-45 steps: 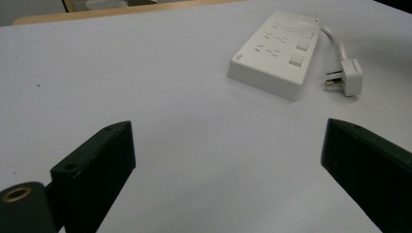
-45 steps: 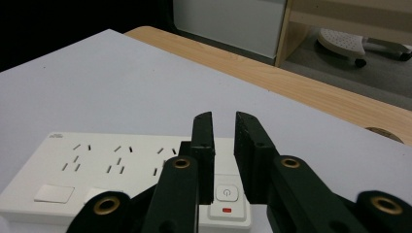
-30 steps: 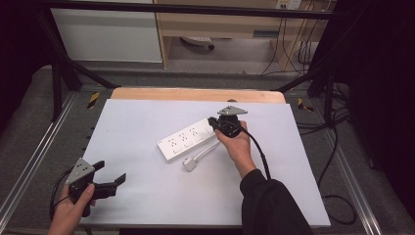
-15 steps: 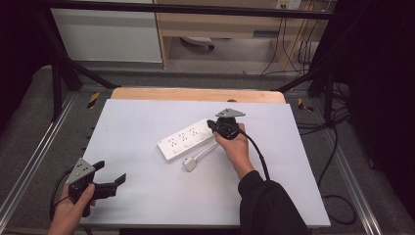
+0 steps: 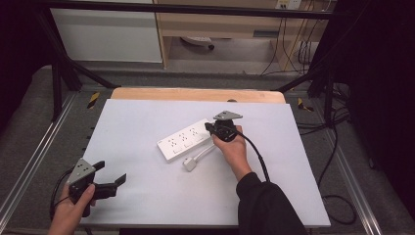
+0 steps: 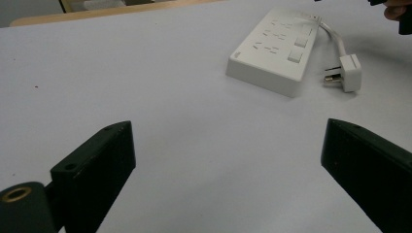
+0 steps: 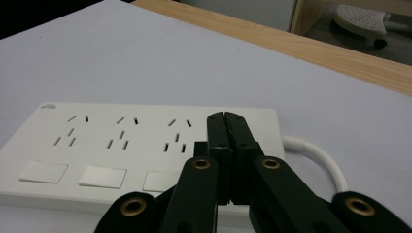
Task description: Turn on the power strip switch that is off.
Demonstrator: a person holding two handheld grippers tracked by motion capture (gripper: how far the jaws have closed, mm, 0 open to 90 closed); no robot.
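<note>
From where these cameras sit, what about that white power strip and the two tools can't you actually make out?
- Right gripper view: the closed jaws of the right gripper hide the fourth switch on the power strip, and whether they touch it.
- Right gripper view: the cord runs behind the gripper; its plug is hidden.
- High view: the socket markings are too small.
- Left gripper view: the strip's far end is cut off by the top edge.

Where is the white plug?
The plug lies mid-table in the high view, just in front of the power strip, left of the right hand.
</note>
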